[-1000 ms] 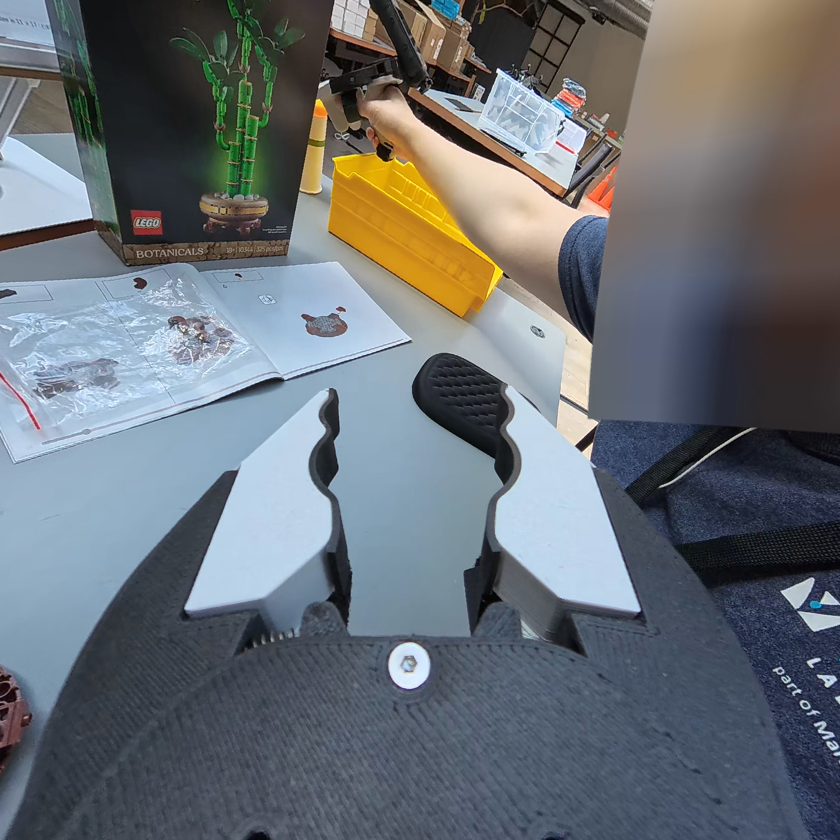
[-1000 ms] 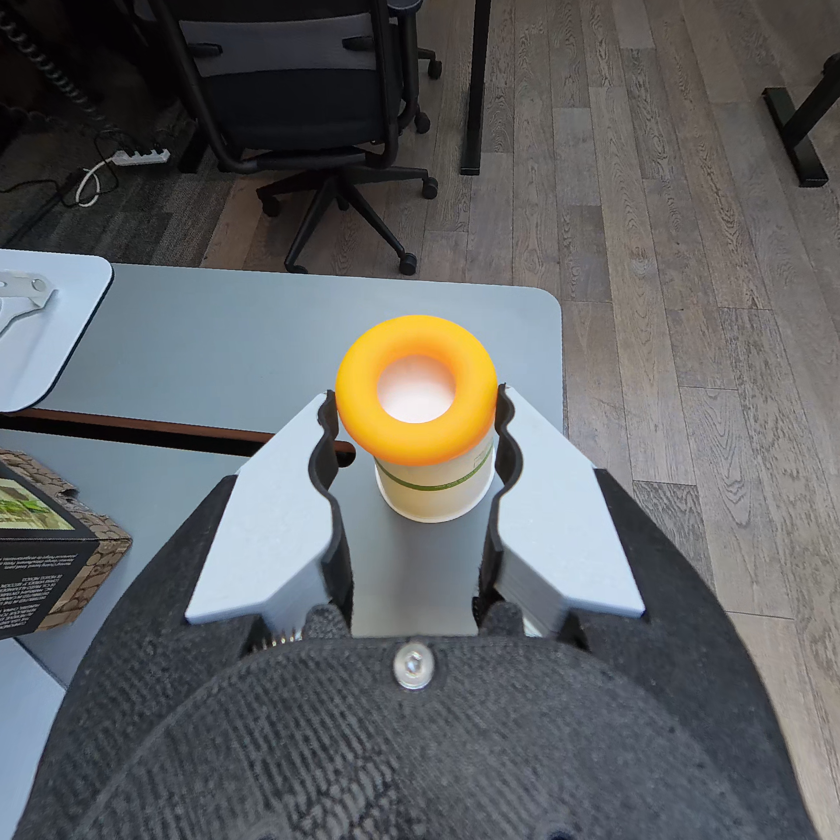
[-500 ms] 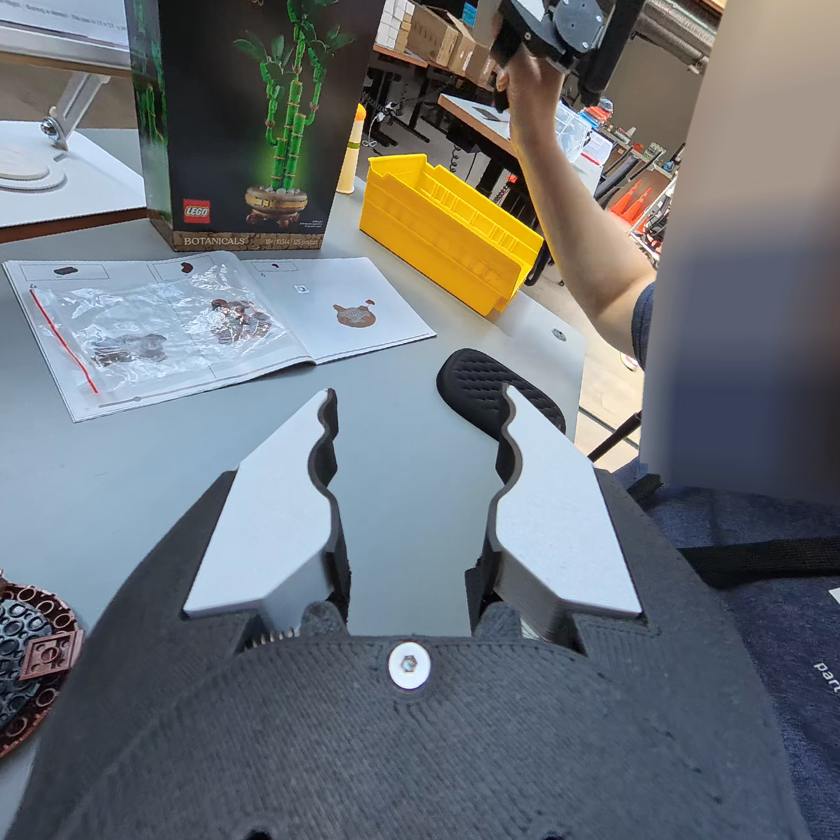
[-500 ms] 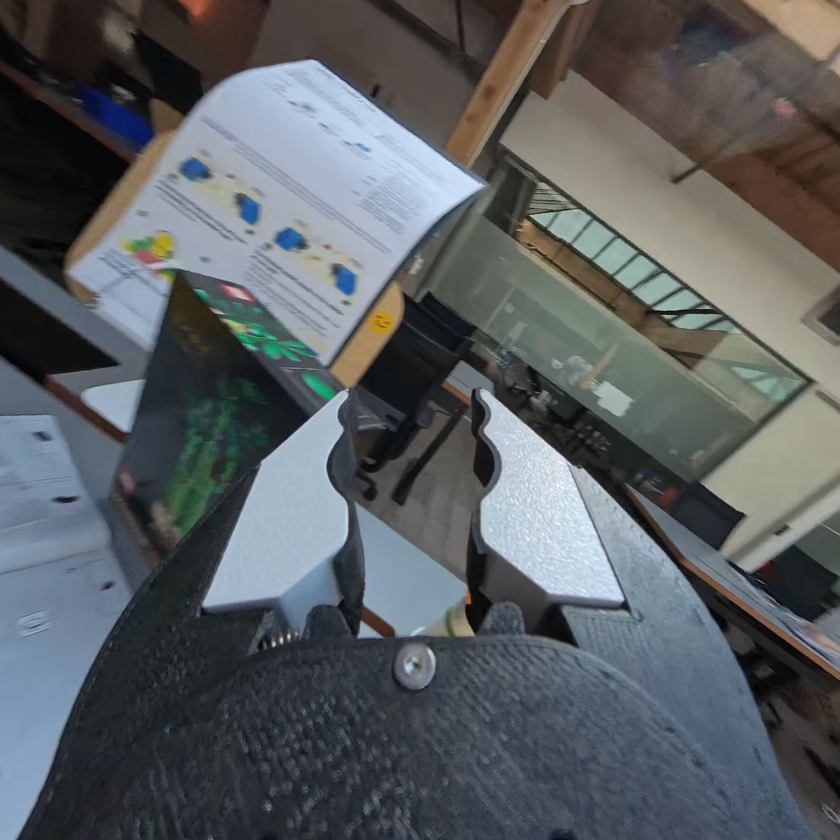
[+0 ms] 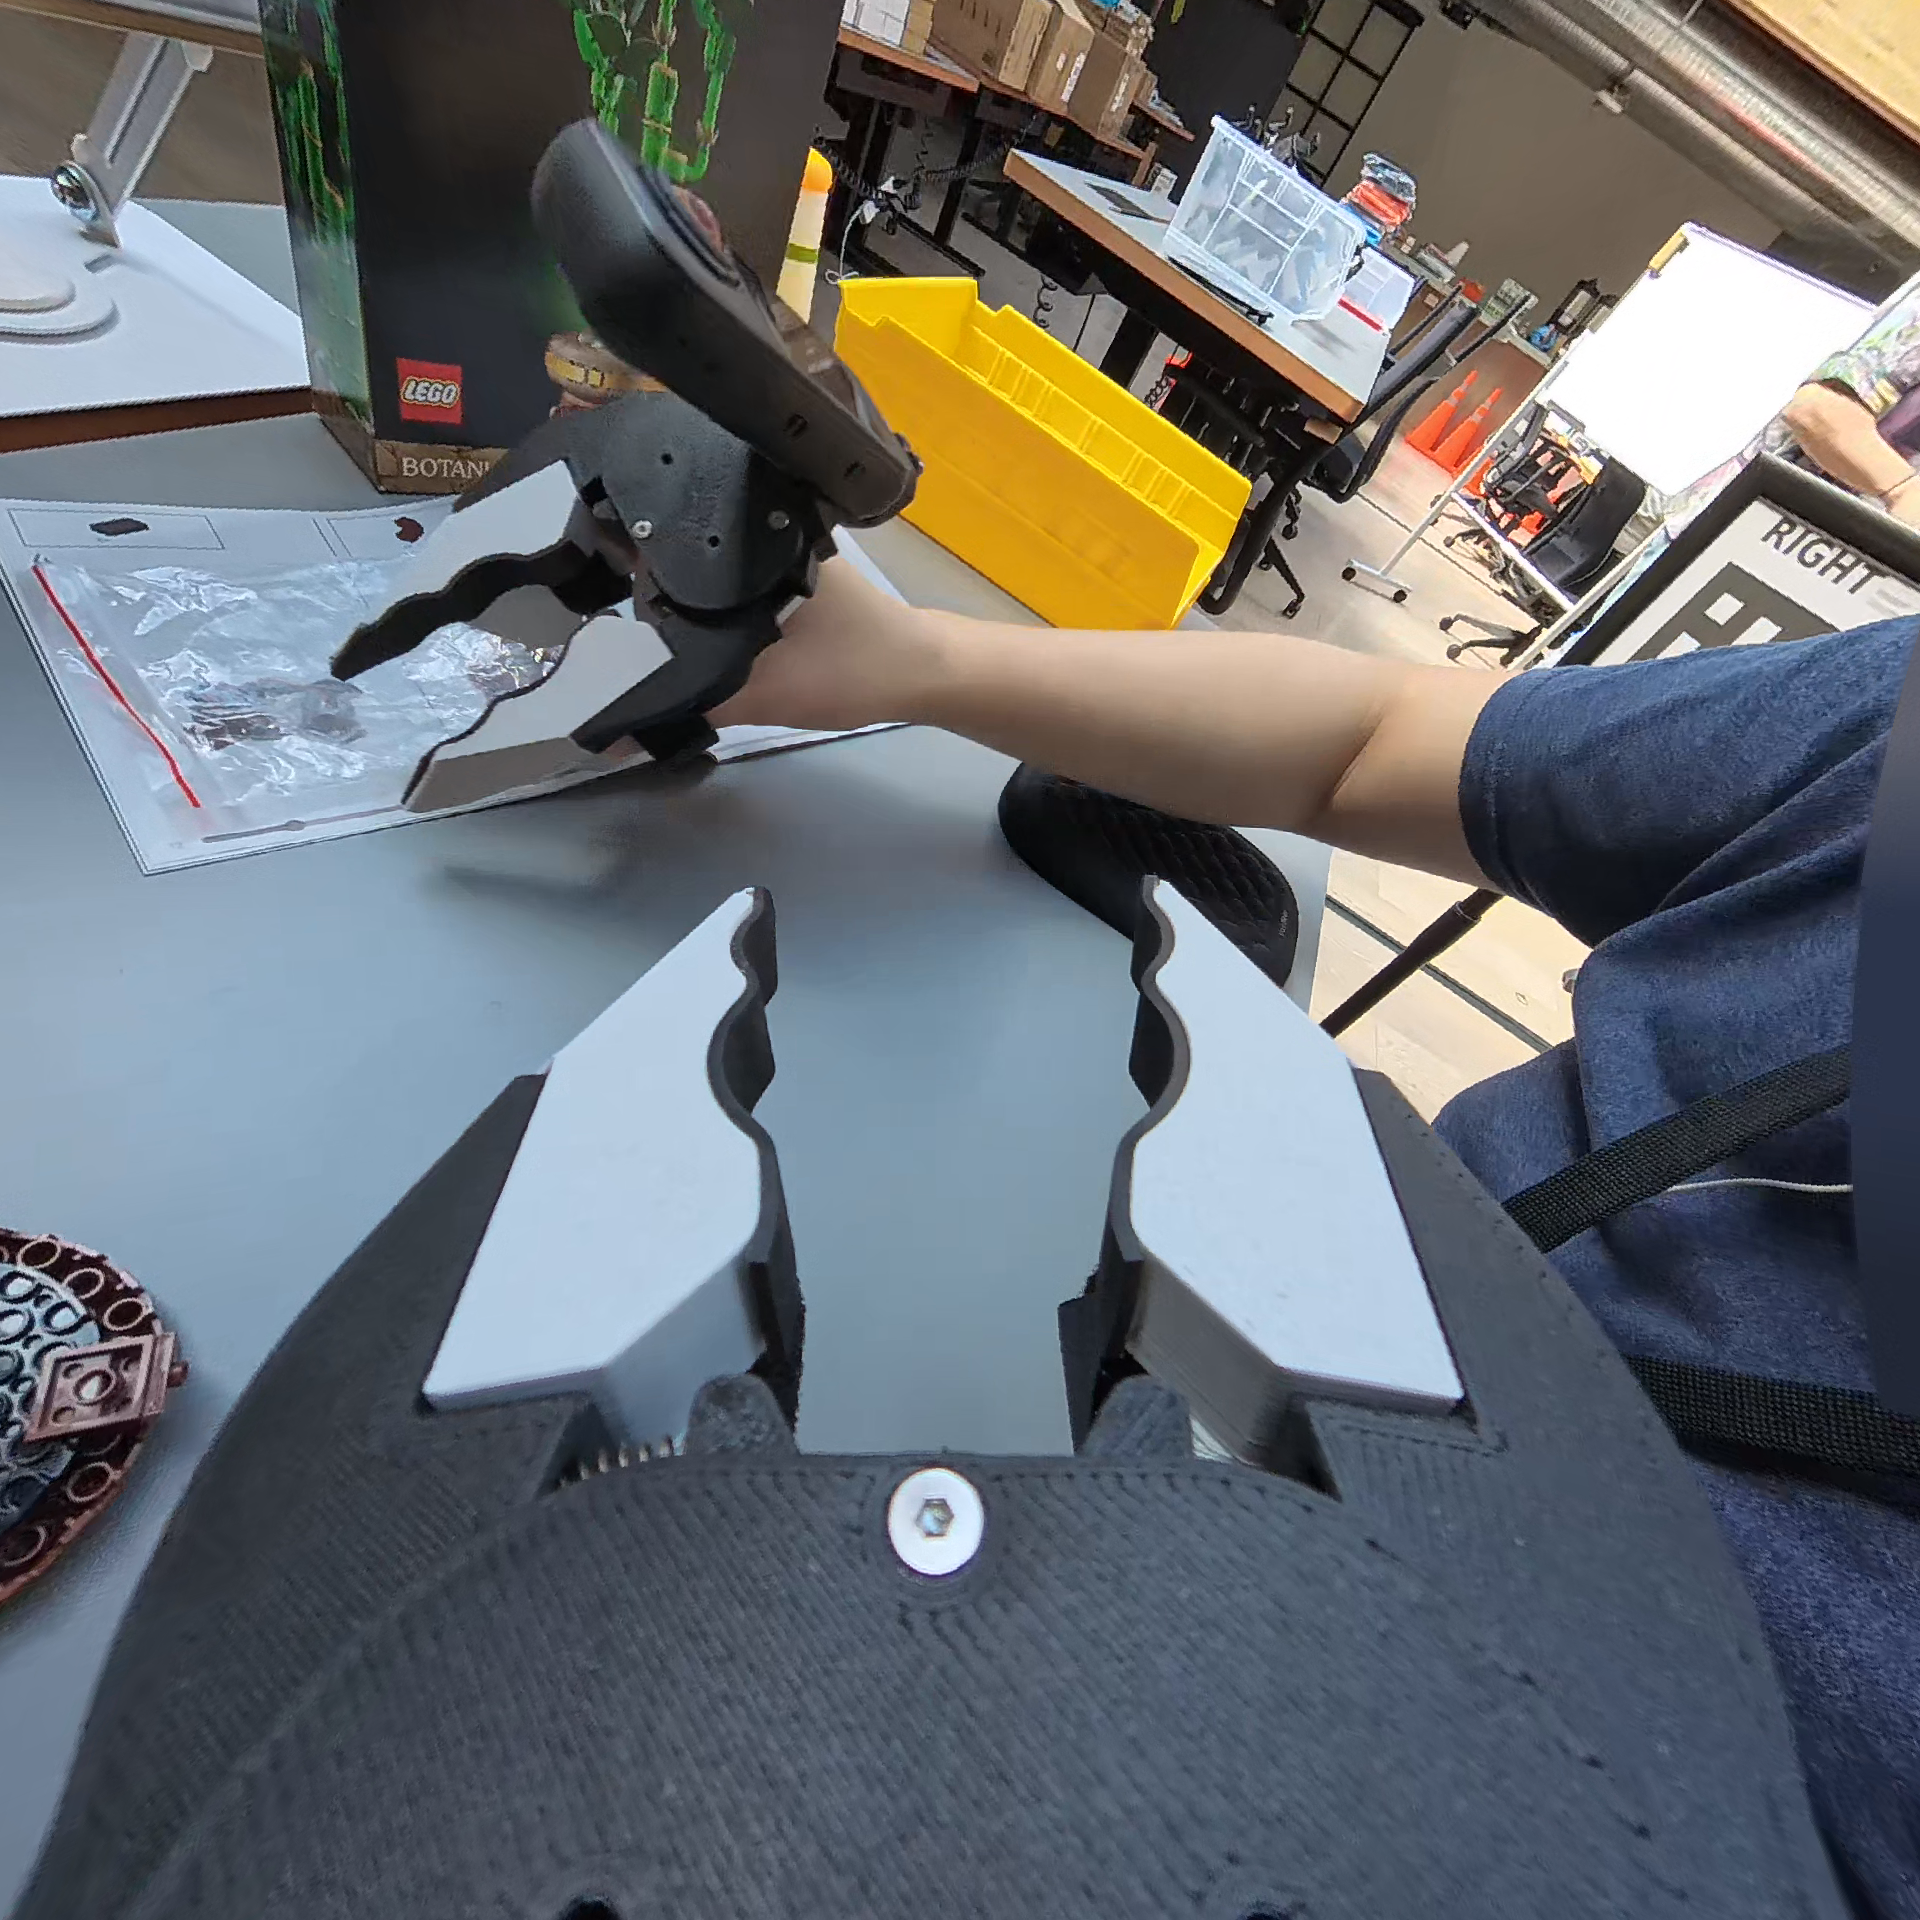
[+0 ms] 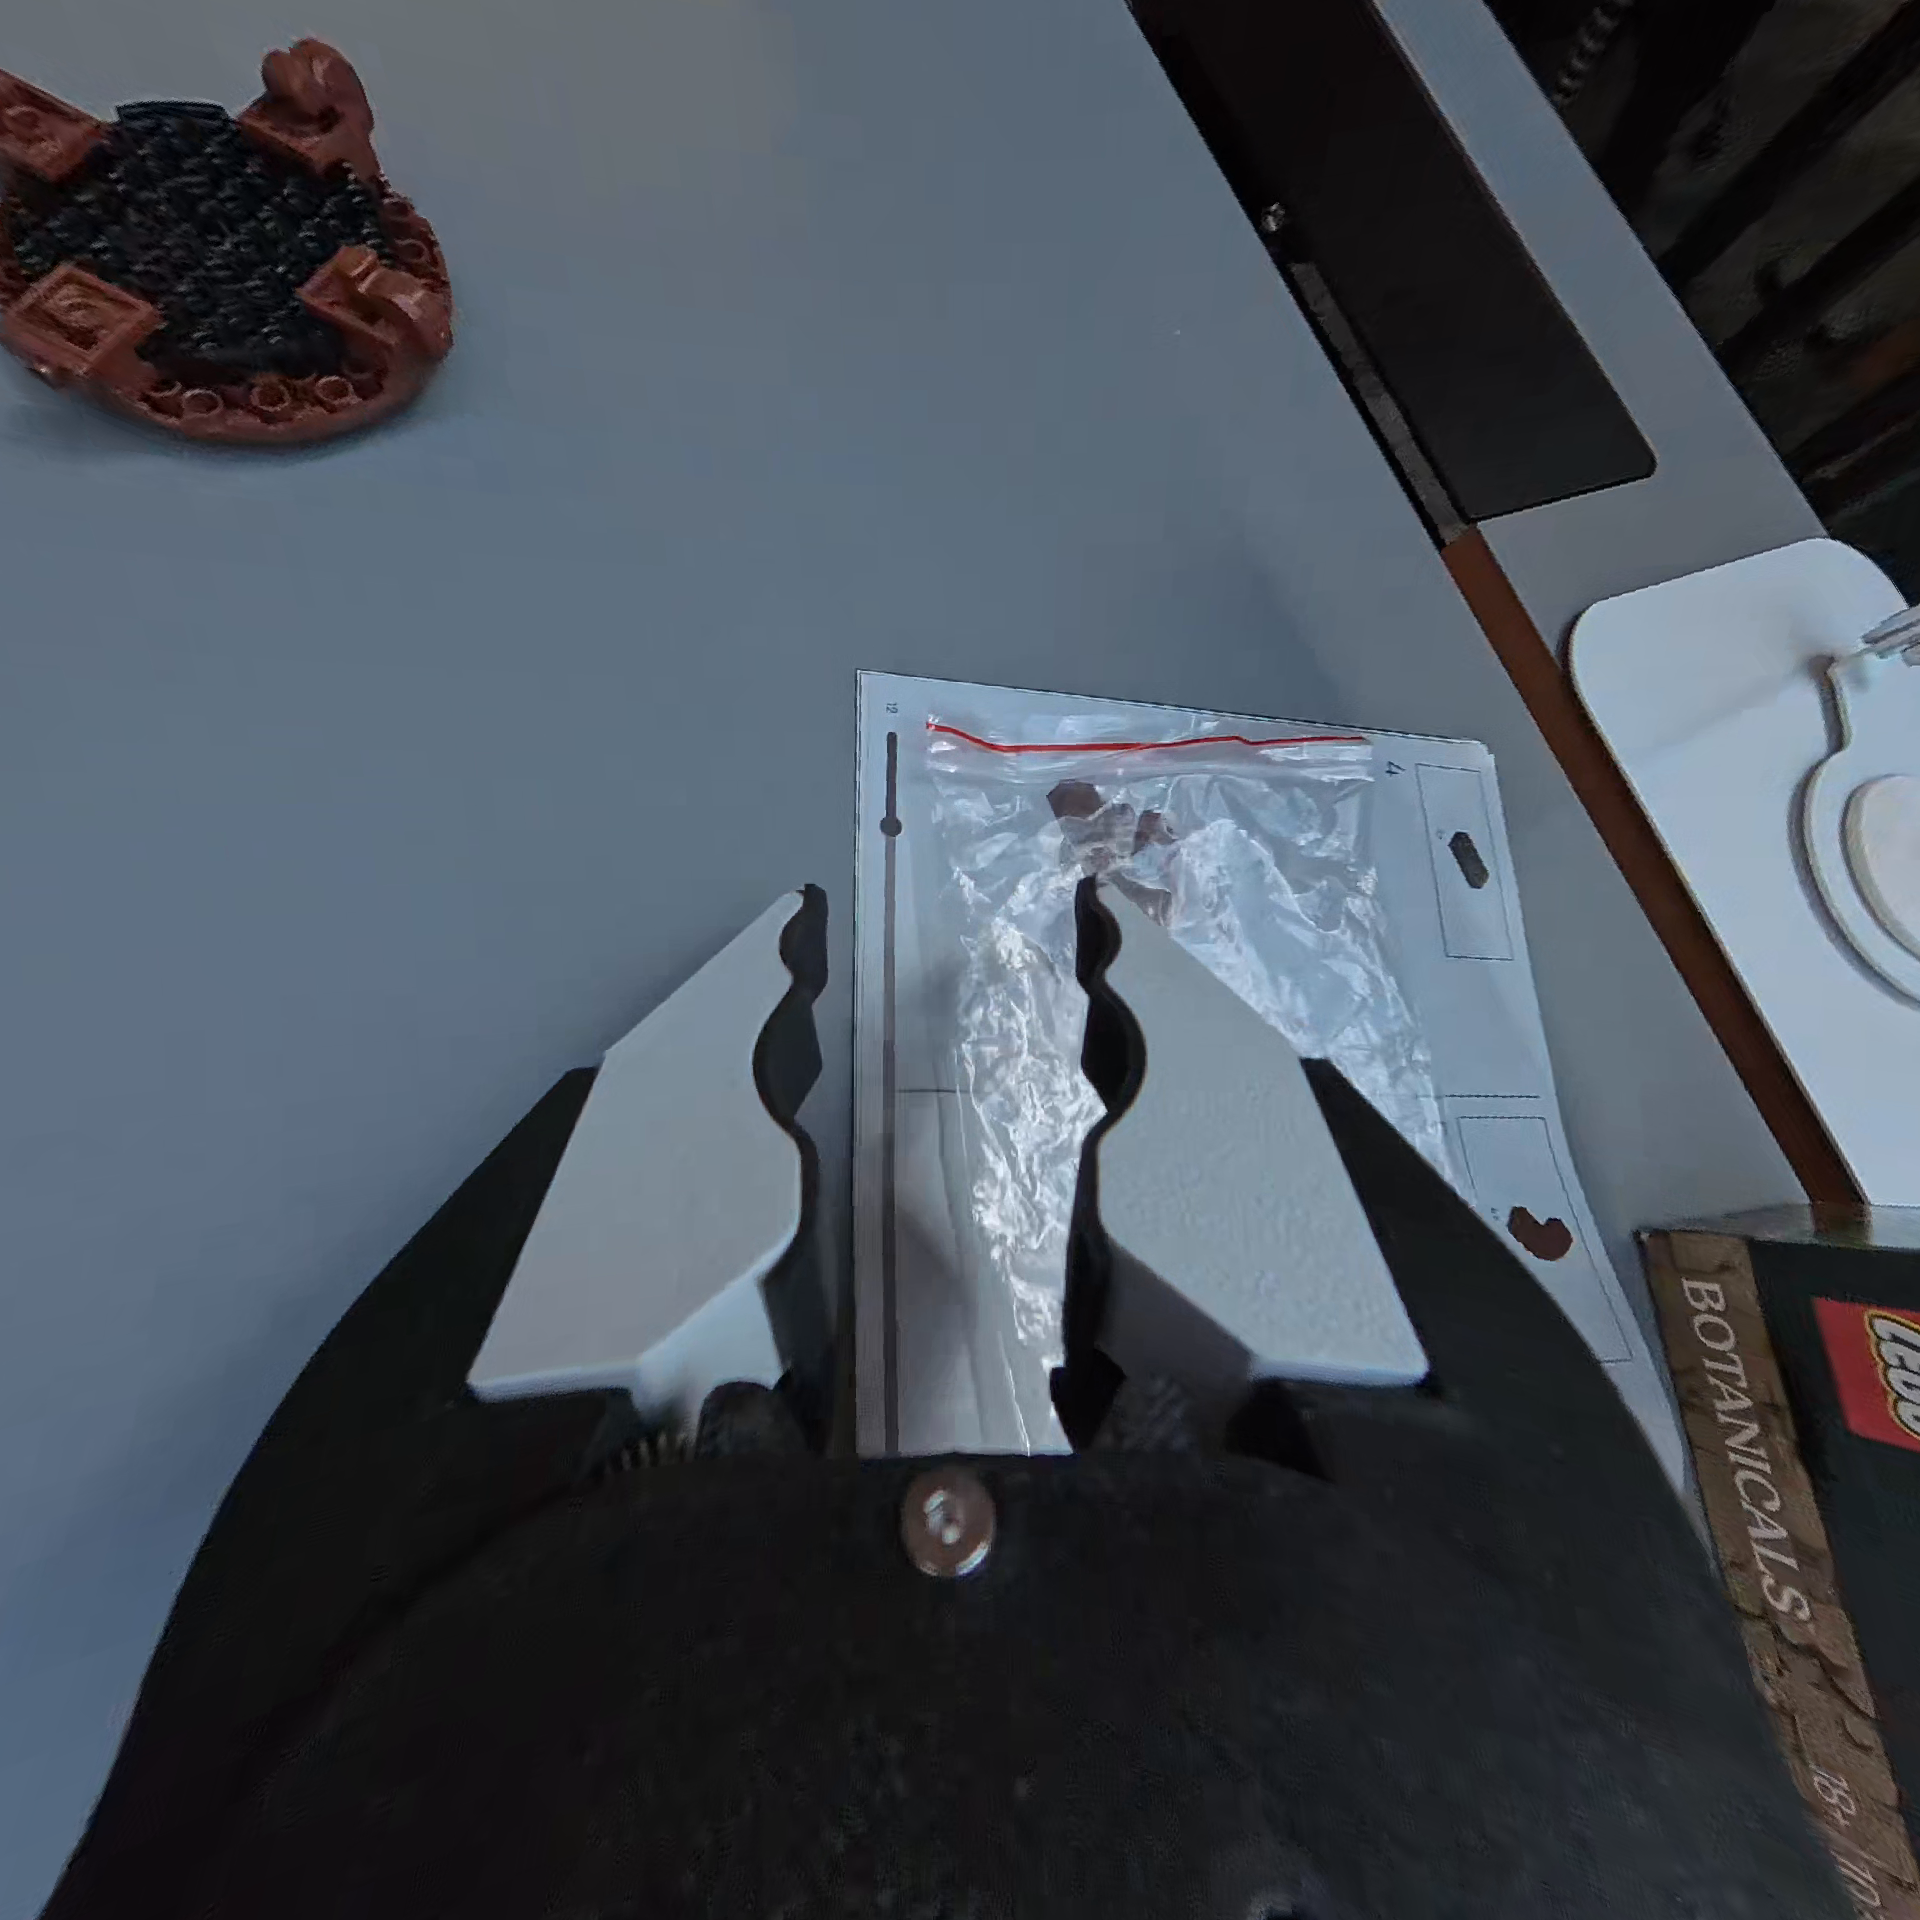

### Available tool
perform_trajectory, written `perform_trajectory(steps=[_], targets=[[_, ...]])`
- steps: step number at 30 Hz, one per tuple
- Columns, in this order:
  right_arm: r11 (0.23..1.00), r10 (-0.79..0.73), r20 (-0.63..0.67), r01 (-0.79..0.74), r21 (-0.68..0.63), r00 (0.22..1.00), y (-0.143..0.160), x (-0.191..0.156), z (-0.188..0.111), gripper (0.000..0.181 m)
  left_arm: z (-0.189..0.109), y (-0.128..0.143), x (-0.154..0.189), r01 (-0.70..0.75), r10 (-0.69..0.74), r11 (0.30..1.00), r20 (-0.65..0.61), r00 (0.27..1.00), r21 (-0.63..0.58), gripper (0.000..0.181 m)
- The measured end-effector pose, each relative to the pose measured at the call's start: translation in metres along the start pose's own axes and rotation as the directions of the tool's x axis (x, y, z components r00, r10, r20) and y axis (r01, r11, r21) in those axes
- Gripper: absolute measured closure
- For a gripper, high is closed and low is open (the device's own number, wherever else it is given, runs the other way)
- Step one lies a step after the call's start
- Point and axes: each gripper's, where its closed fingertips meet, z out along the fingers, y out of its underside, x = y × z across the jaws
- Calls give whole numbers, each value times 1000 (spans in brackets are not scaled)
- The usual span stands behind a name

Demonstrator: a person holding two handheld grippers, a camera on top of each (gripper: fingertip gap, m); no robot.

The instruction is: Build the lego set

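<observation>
The right gripper [image 6: 945,904] hangs over the clear bag [image 6: 1122,935] of brown pieces, which lies on the open booklet [image 6: 1496,1060]; its jaws are spread and grip nothing. The left gripper [image 5: 951,914] hovers above the grey table [image 5: 312,1039], jaws apart and empty. The round brown base [image 6: 218,260] sits well apart from the booklet. The box [image 5: 436,260] stands behind the booklet, a yellow bin [image 5: 1039,447] beside it.

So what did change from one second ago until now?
The right gripper left the orange-topped bottle without taking it, swung up, then came down open over the clear bag on the booklet. The left gripper stayed open and empty.
</observation>
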Motion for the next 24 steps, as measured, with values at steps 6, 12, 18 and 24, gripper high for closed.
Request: perform_trajectory(steps=[6, 12, 18, 24], targets=[[998, 63, -98, -65, -25, 993, 6, 8, 22, 147, -19, 9, 3, 20, -19, 1000, -36, 999, 9, 115], [987, 154, -121, -160, -35, 981, 8, 12, 23, 157, -30, 13, -3, 26, -26, 1000, -56, 998, 8, 115], [985, 159, -114, -165, -45, 981, 9, 9, 24, 181, -35, 13, -8, 10, -10, 1000, -56, 998, -7, 115], [973, 197, 1, -195, 119, 980, -23, -8, -11, 181, -33, 14, -30, -1, -1, 997, -18, 1000, -77, 118]])
